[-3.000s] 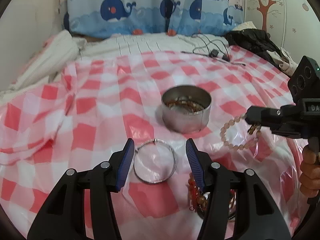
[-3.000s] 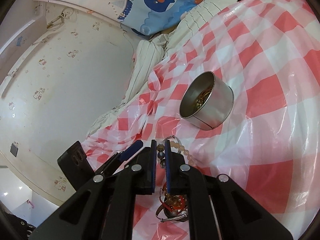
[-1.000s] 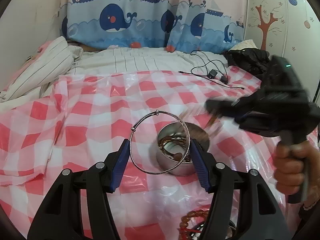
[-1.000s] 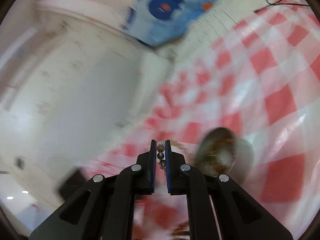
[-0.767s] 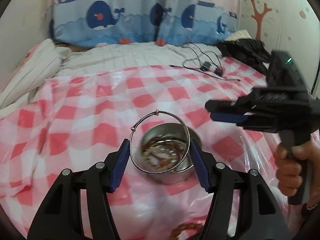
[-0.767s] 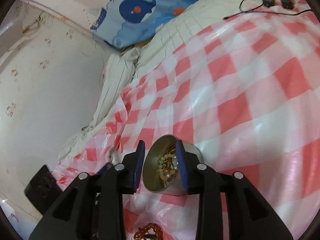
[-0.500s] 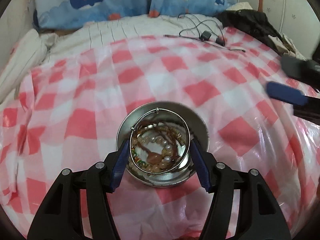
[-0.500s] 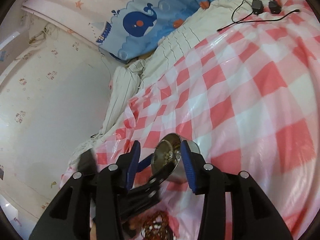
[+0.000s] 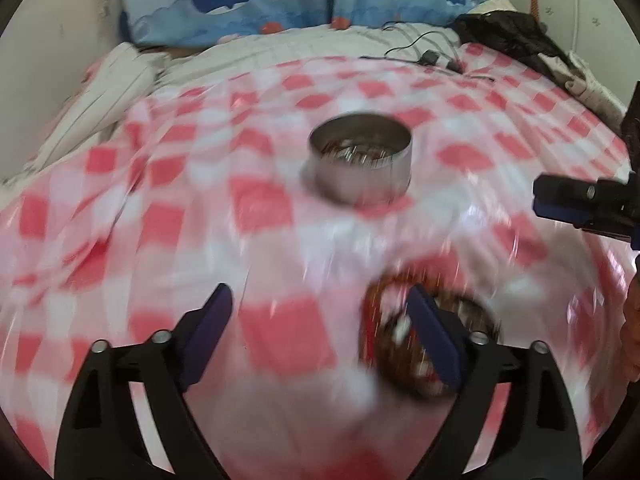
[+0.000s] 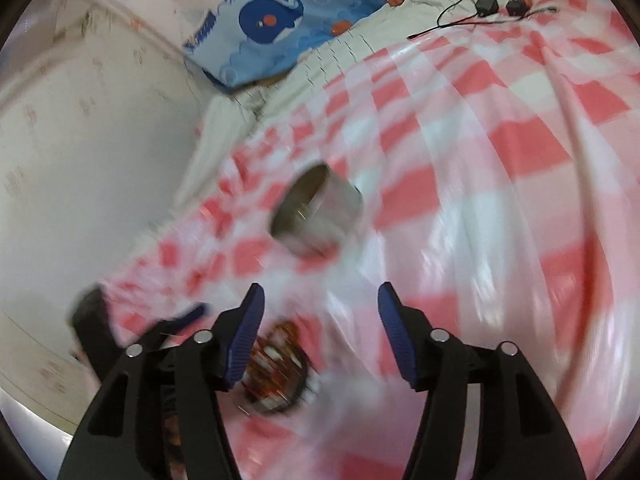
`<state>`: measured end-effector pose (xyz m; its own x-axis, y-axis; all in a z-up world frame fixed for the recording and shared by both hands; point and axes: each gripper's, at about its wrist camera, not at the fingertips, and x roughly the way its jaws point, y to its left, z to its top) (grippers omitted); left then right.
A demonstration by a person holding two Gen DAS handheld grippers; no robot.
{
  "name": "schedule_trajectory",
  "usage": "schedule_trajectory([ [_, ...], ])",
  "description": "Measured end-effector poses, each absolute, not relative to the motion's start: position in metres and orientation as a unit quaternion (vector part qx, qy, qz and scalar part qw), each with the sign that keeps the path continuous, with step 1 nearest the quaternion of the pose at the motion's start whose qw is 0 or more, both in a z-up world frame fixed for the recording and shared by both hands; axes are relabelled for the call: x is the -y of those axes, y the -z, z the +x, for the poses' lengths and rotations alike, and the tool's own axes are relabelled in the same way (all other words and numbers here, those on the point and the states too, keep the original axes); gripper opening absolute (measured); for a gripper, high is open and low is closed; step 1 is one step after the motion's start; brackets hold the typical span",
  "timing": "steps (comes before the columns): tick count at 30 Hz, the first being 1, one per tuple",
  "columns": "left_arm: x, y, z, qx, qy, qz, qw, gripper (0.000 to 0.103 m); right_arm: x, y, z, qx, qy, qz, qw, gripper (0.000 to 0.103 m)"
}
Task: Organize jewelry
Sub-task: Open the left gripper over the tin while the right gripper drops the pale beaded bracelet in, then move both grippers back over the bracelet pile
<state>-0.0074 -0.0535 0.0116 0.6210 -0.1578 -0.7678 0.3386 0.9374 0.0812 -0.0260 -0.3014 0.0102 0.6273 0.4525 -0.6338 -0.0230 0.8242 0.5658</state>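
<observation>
Left gripper (image 9: 320,316): jaws just opened wide, empty; the silver bangle held a second ago is gone from them. Right gripper (image 10: 320,312): jaws just opened, empty; bead string released. Metal tin (image 9: 361,158): upright on checked sheet (image 9: 160,216), beyond both grippers, contents blurred. Red bead bracelets (image 9: 404,336): near the left gripper's right finger, smeared, partly hidden.
</observation>
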Motion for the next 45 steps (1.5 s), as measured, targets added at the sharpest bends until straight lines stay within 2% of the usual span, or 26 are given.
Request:
schedule_trajectory([
  [3,0.042,-0.006,-0.024,-0.407,0.104,0.092,0.903,0.095,0.291,0.007,-0.037,-0.411,-0.091,0.225,0.879,0.063],
  [6,0.035,0.000,-0.034,-0.397,0.084,0.074,0.911,0.095,0.285,0.015,-0.040,-0.398,-0.061,0.204,0.892,0.063],
  [10,0.041,-0.001,-0.033,-0.393,0.076,0.091,0.912,0.095,0.284,0.015,-0.044,-0.390,-0.048,0.189,0.900,0.072],
  [22,0.045,-0.012,-0.033,-0.376,0.078,0.077,0.920,0.095,0.281,0.016,-0.040,-0.399,-0.044,0.181,0.898,0.077],
  [45,0.048,-0.008,-0.032,-0.373,0.078,0.089,0.920,0.096,0.279,0.016,-0.040,-0.399,-0.044,0.180,0.898,0.078],
])
